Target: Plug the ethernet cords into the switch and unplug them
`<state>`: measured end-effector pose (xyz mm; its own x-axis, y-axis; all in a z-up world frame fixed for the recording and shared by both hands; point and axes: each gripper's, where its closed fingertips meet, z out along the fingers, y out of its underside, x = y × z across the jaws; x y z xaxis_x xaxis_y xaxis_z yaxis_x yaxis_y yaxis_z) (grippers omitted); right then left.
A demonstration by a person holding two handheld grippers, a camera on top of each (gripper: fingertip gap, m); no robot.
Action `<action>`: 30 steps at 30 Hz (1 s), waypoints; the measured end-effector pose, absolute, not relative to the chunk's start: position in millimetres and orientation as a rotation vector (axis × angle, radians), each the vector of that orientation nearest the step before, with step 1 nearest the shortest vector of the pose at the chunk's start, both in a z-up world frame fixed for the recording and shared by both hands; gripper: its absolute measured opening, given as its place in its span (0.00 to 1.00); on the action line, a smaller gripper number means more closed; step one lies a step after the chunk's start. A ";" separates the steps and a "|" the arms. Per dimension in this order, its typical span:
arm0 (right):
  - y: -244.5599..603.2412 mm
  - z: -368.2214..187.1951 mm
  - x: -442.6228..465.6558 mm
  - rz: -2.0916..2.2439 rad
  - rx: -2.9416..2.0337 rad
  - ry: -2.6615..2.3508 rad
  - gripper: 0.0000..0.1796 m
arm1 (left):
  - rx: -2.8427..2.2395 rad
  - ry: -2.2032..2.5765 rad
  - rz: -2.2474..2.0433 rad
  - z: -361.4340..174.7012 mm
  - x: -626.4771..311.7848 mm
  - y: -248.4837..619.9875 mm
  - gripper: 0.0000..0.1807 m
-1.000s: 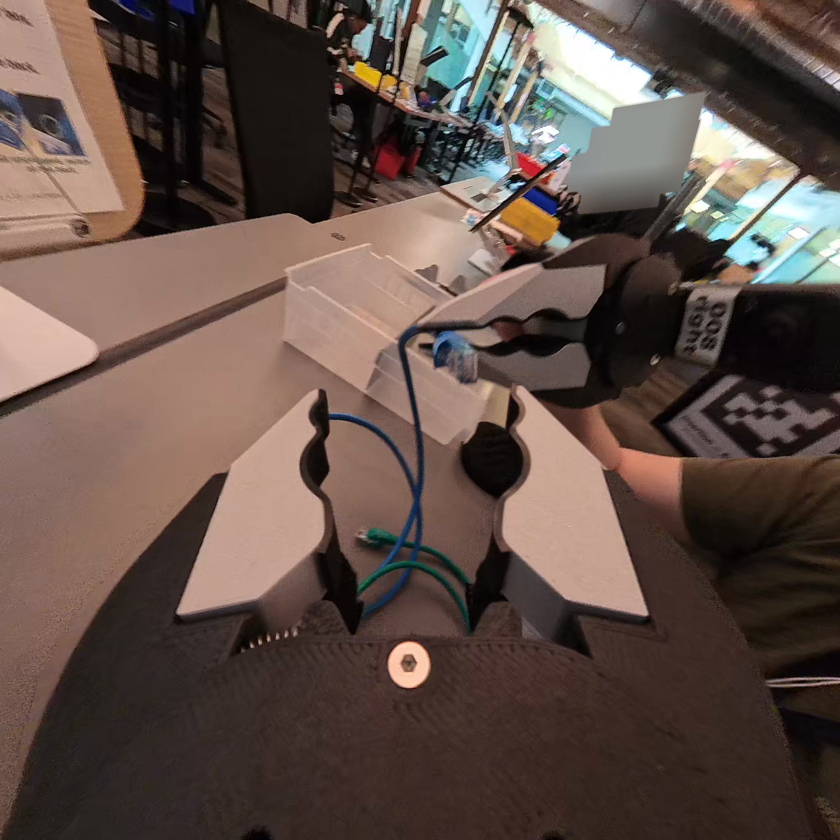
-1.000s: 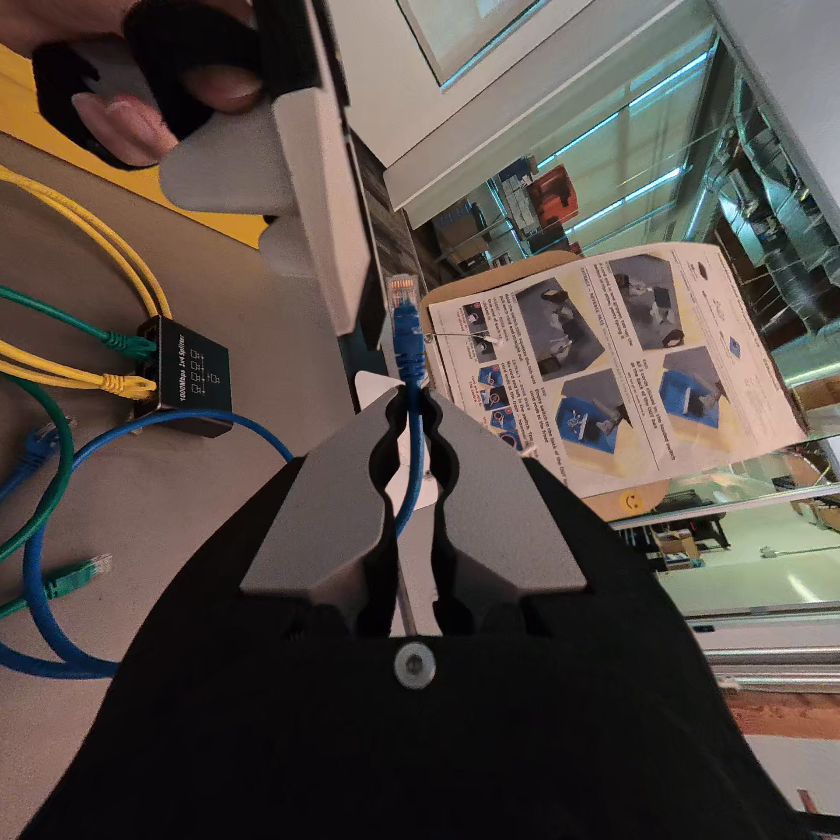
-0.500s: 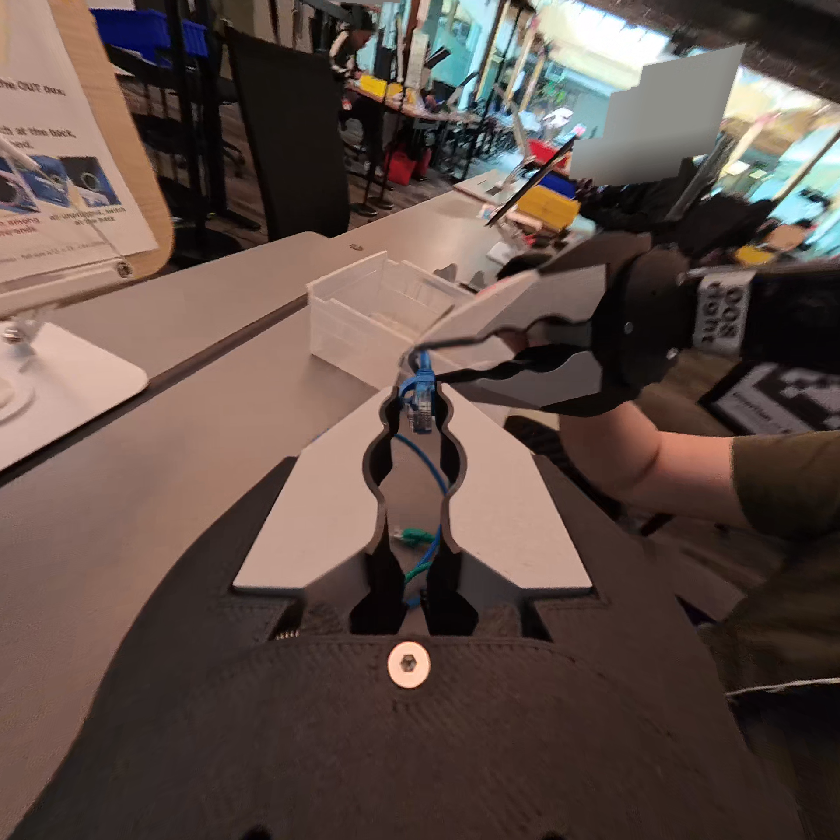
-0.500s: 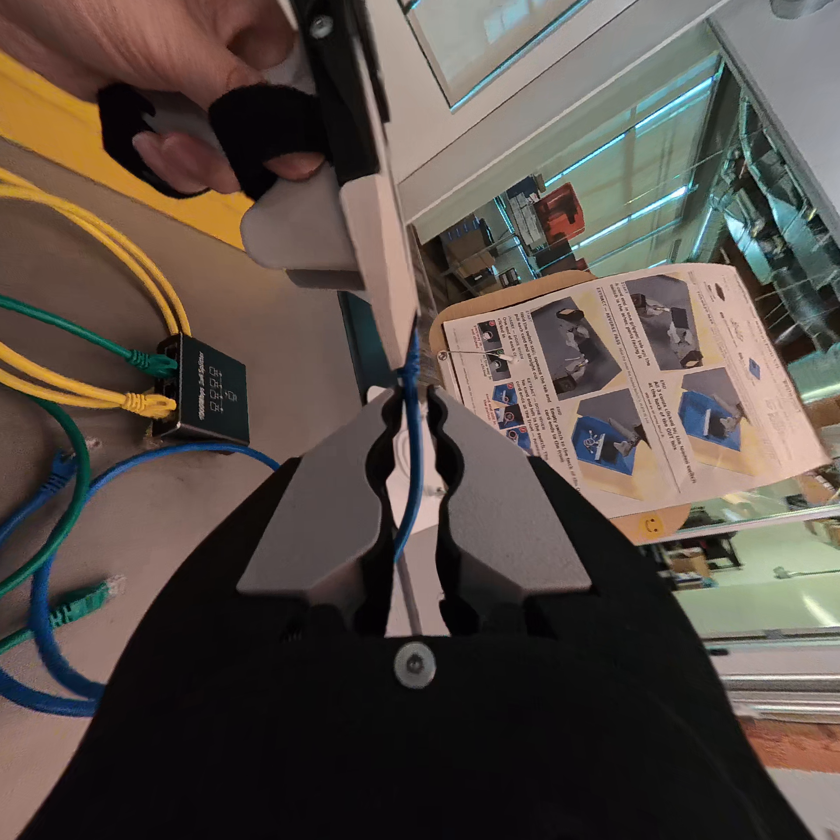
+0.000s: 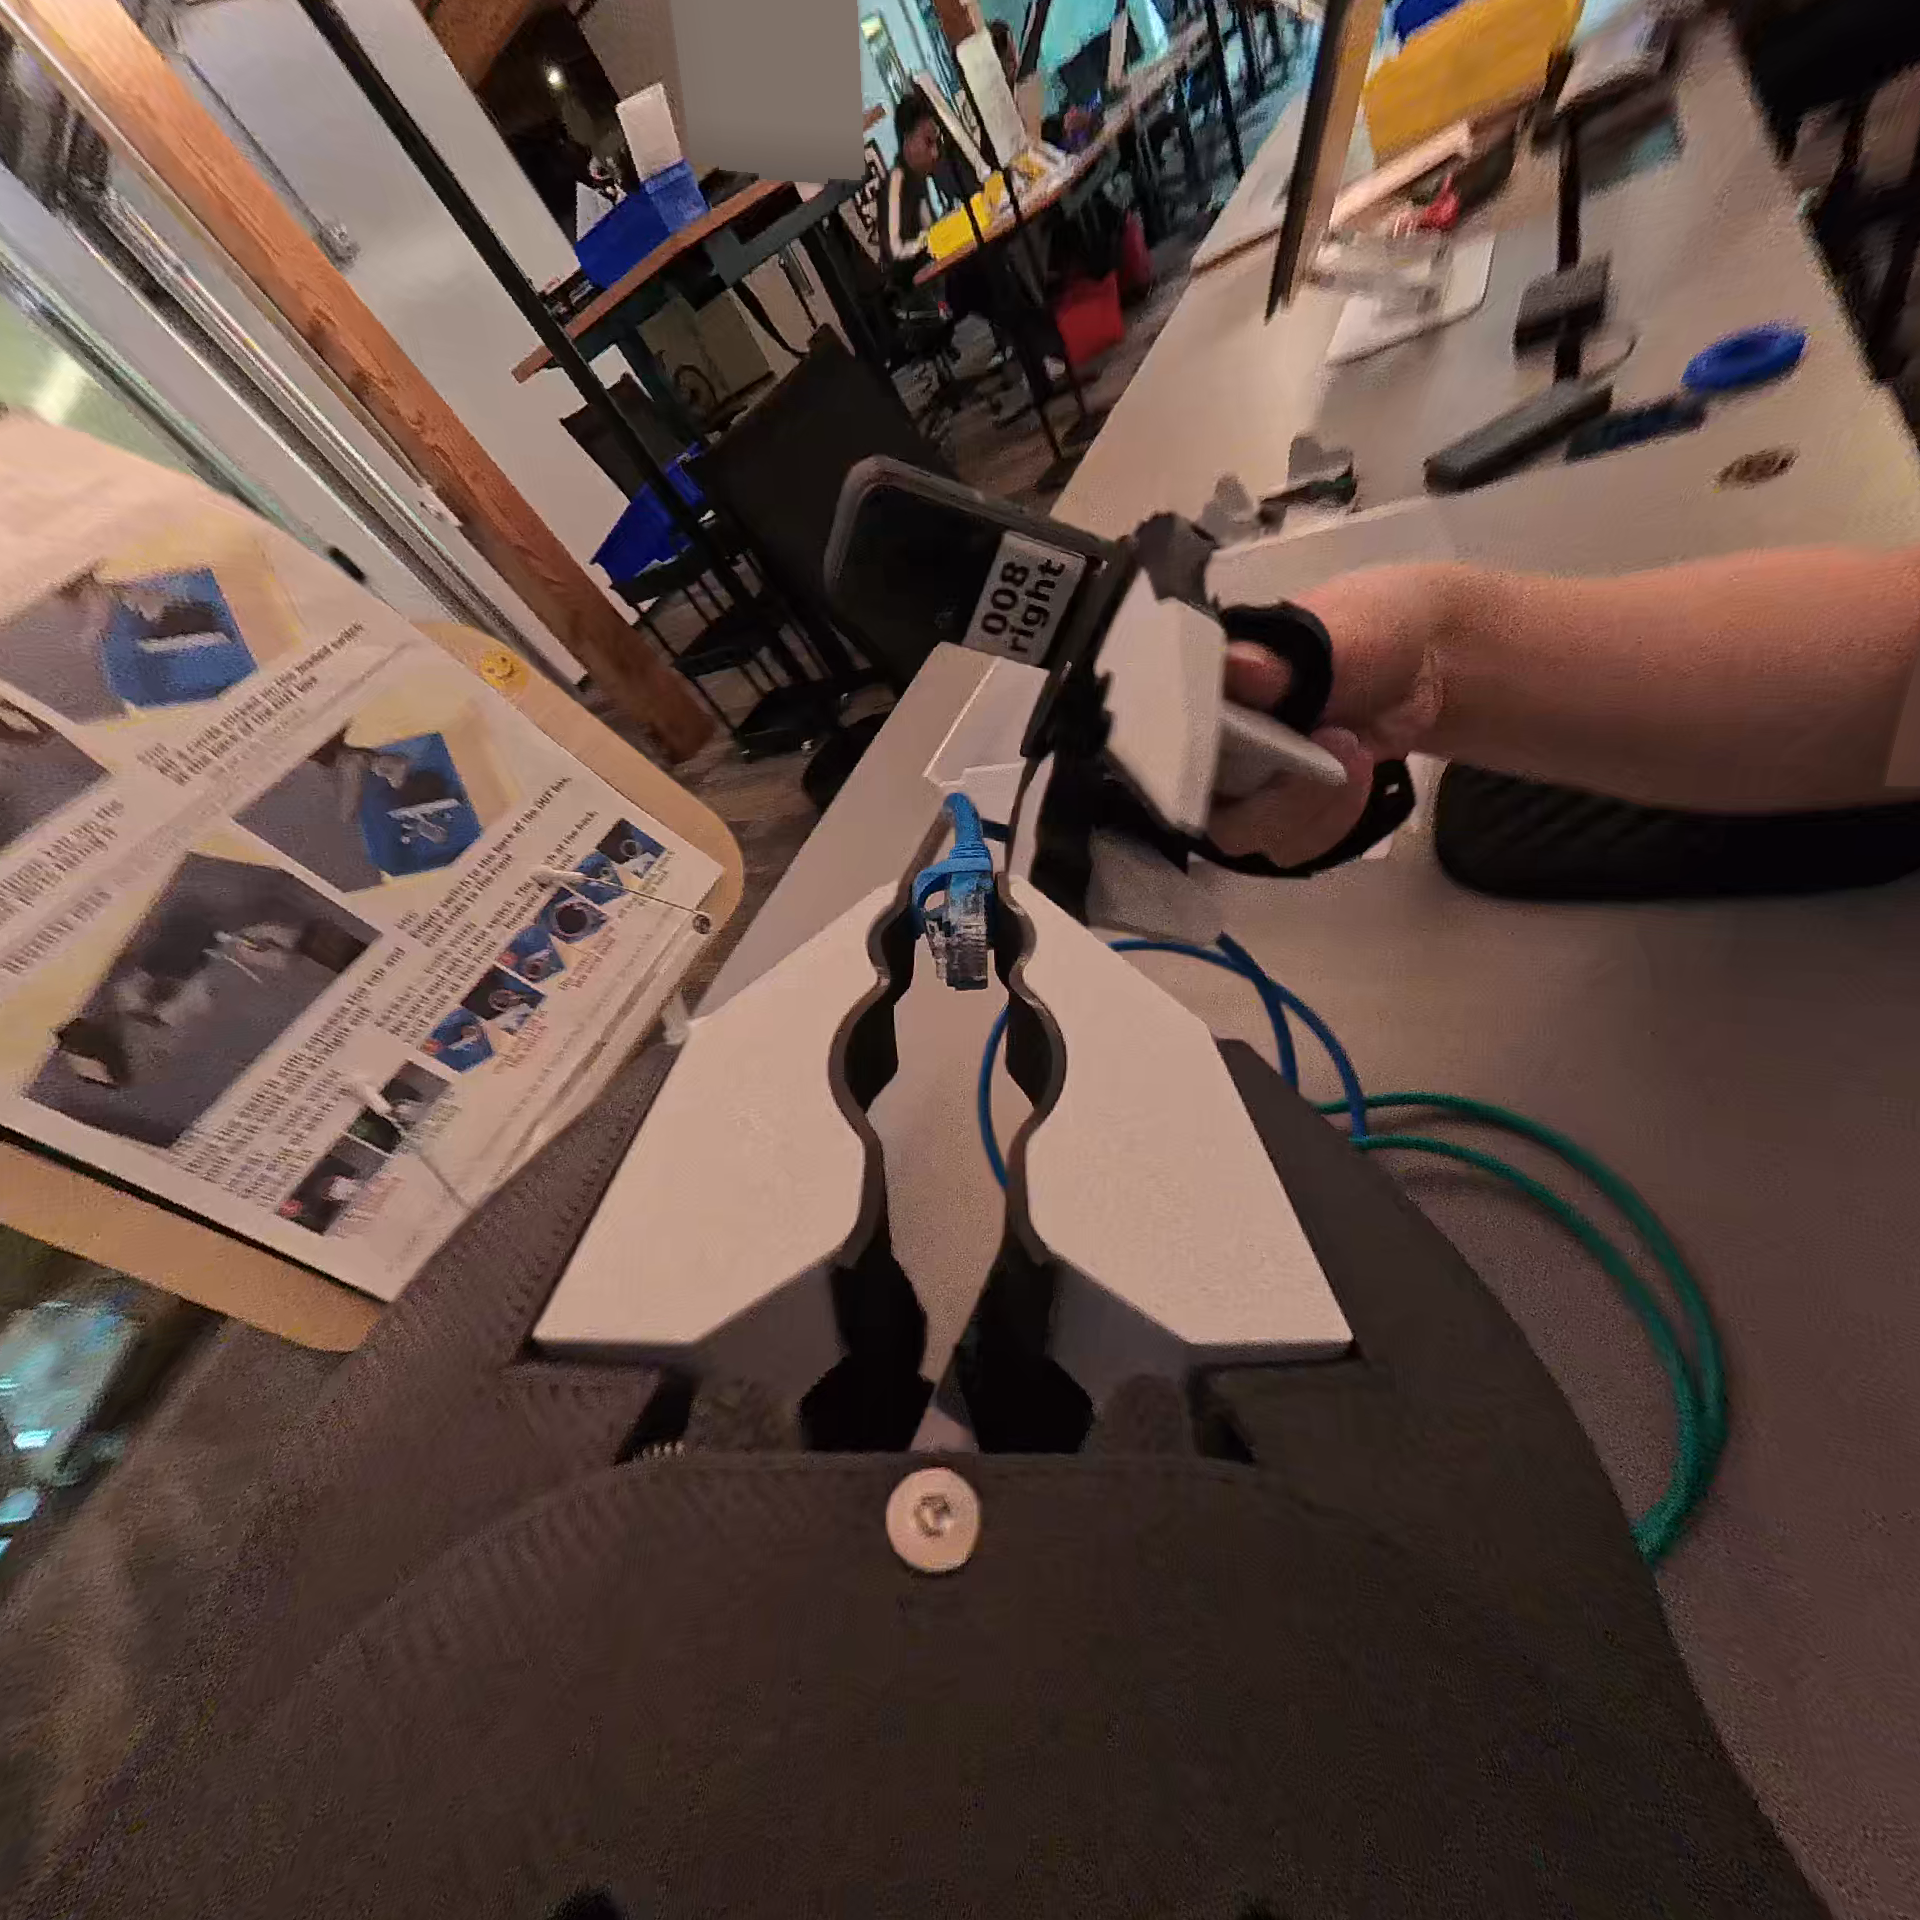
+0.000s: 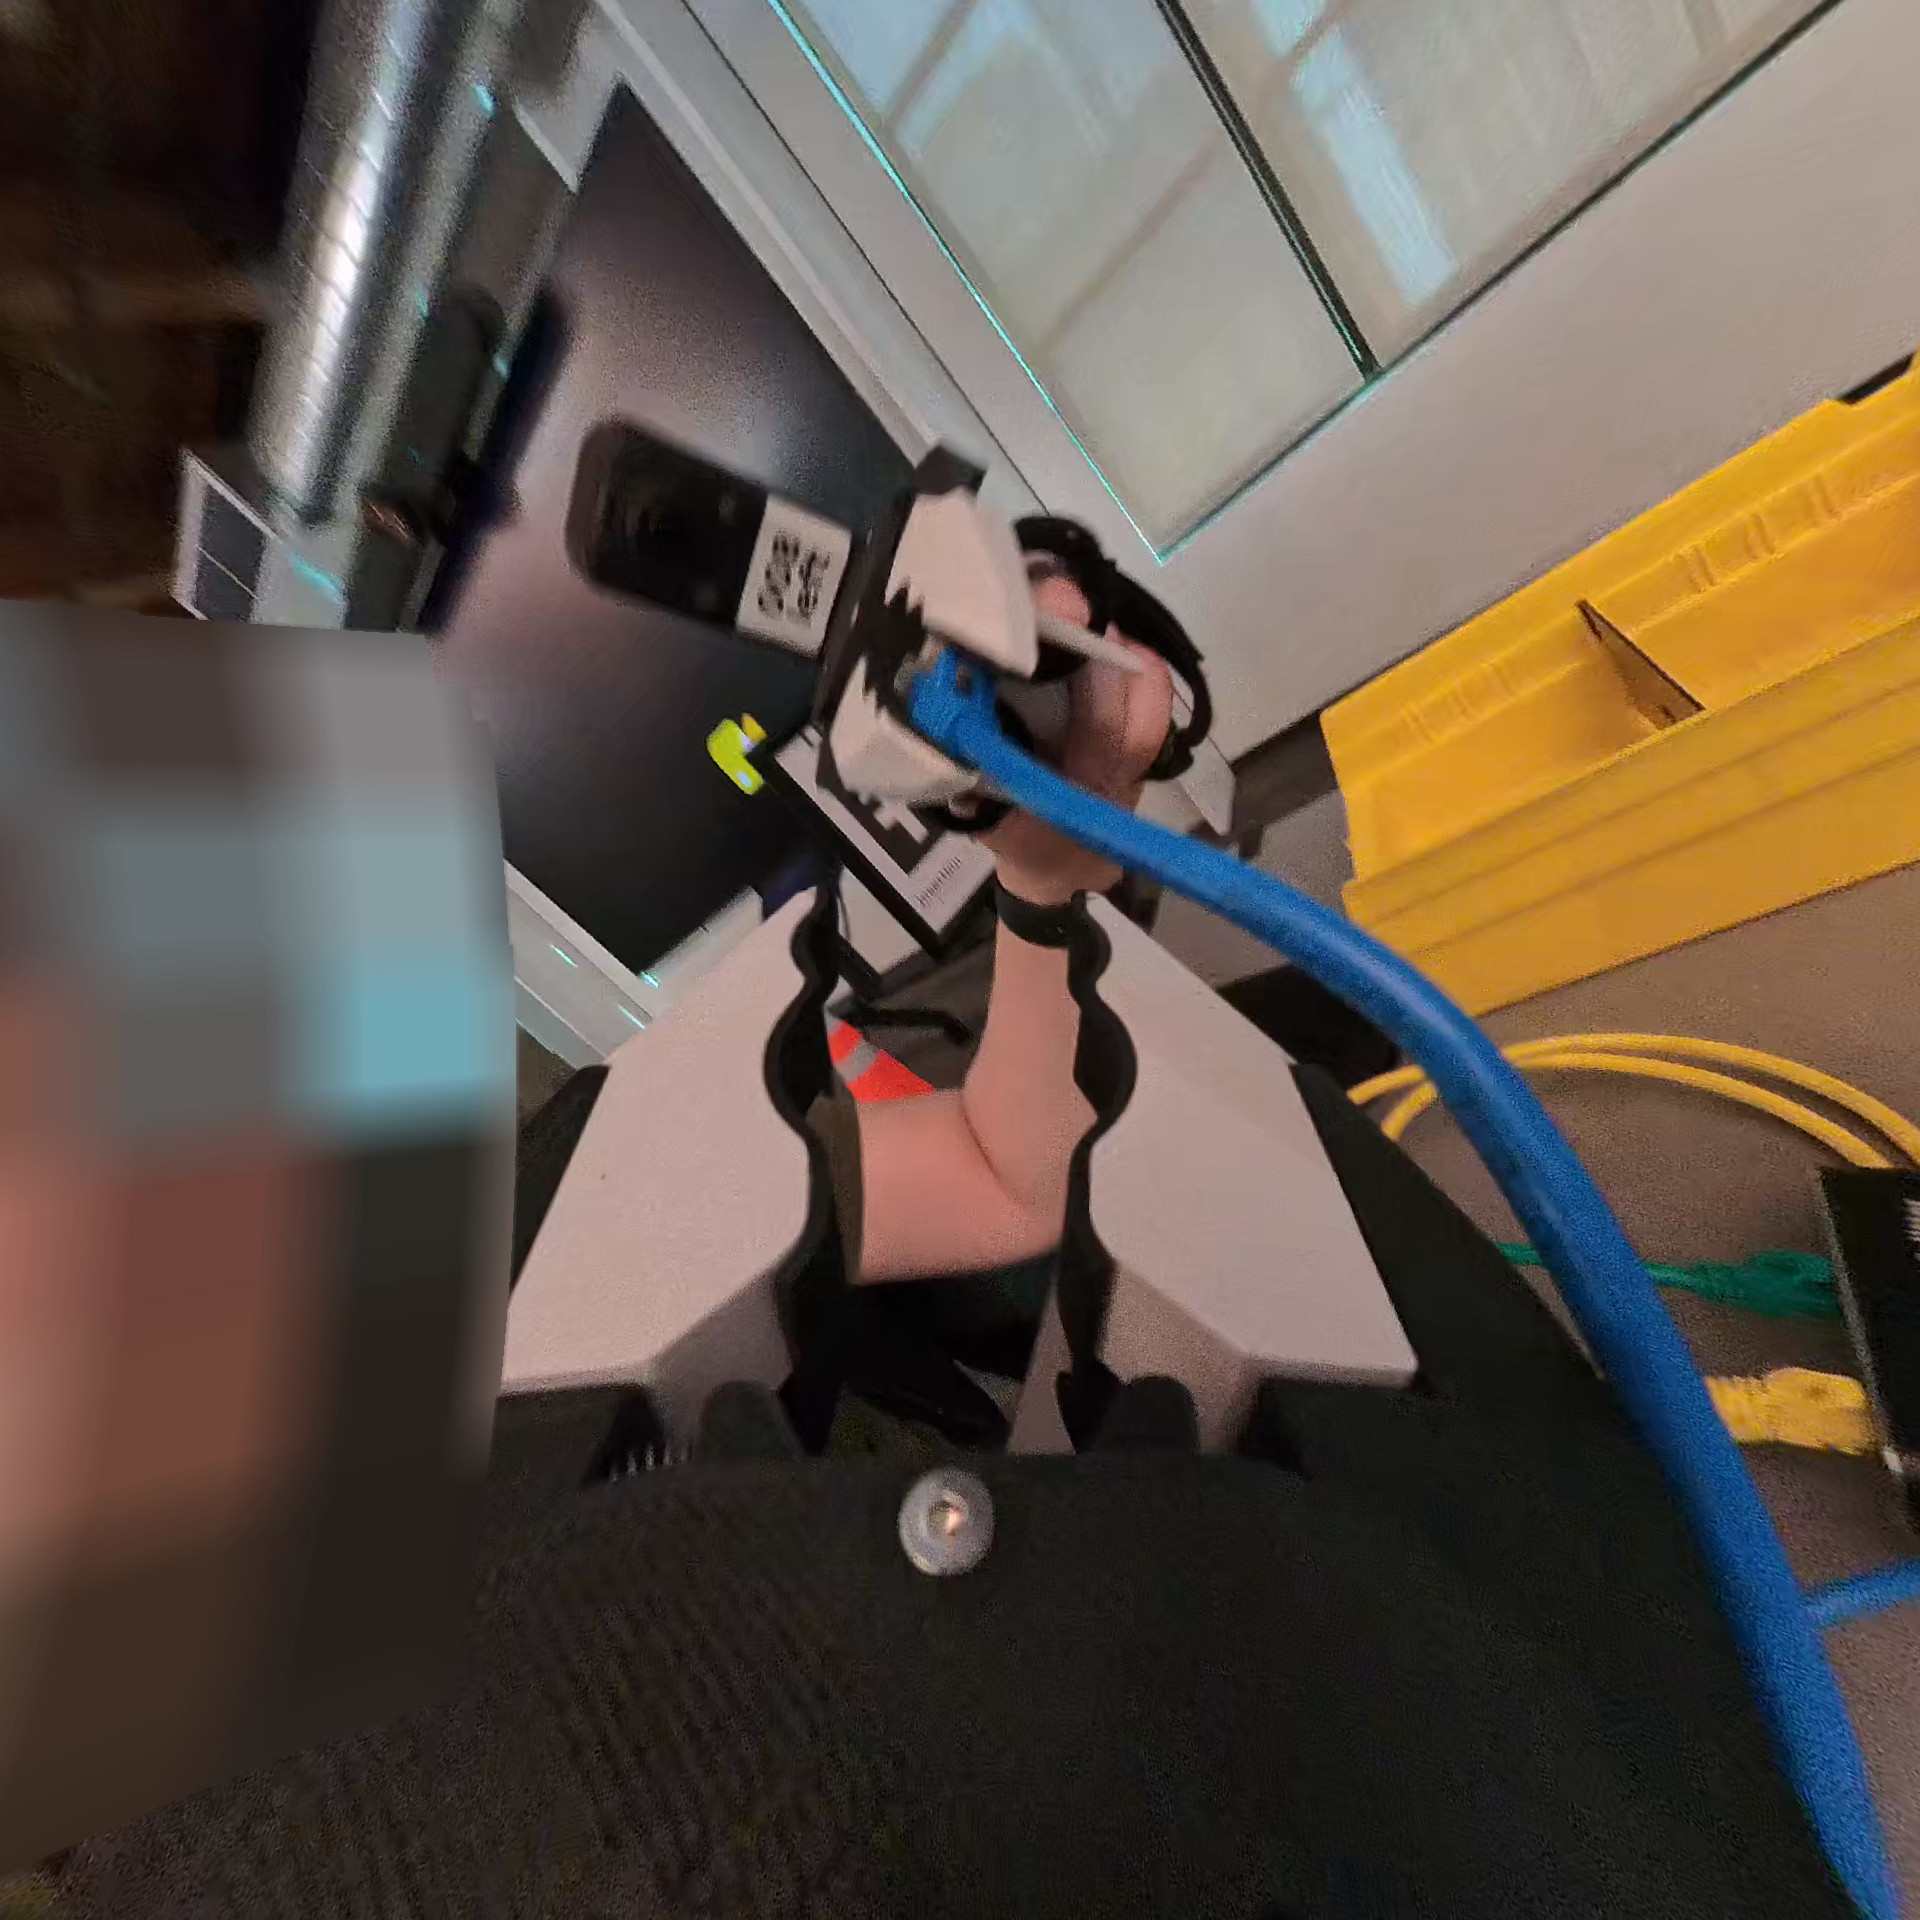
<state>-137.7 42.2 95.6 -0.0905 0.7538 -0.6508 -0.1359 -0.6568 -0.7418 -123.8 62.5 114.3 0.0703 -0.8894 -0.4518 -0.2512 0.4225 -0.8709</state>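
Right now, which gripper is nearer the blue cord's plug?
Left. The left gripper is shut on the blue plug, pinching it between its fingertips. The right gripper is open, holds nothing, and sits apart from the plug, facing it.

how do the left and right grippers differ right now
The left gripper has its jaws shut on the blue ethernet plug; the right gripper has its jaws open with nothing between them. A blue cord trails from the left gripper toward the table; the right gripper holds none. Both have grey fingers on black bodies.
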 end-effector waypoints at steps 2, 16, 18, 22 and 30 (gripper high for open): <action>47.9 104.4 -130.8 1.861 -1.499 -0.601 0.22 | -1.036 1.487 -0.575 111.8 -120.6 57.6 0.07; 44.9 102.5 -125.8 2.038 -1.498 -0.553 0.06 | -0.986 1.610 -0.455 92.1 -105.2 44.0 0.07; 43.3 102.1 -126.1 2.050 -1.499 -0.565 0.06 | -0.985 1.615 -0.462 92.0 -105.6 43.0 0.07; 41.8 100.5 -126.3 2.048 -1.506 -0.586 0.07 | -0.988 1.627 -0.454 90.2 -106.2 43.0 0.07; 41.2 94.1 -125.7 1.982 -1.541 -0.641 0.06 | -1.003 1.653 -0.442 84.4 -105.5 43.2 0.07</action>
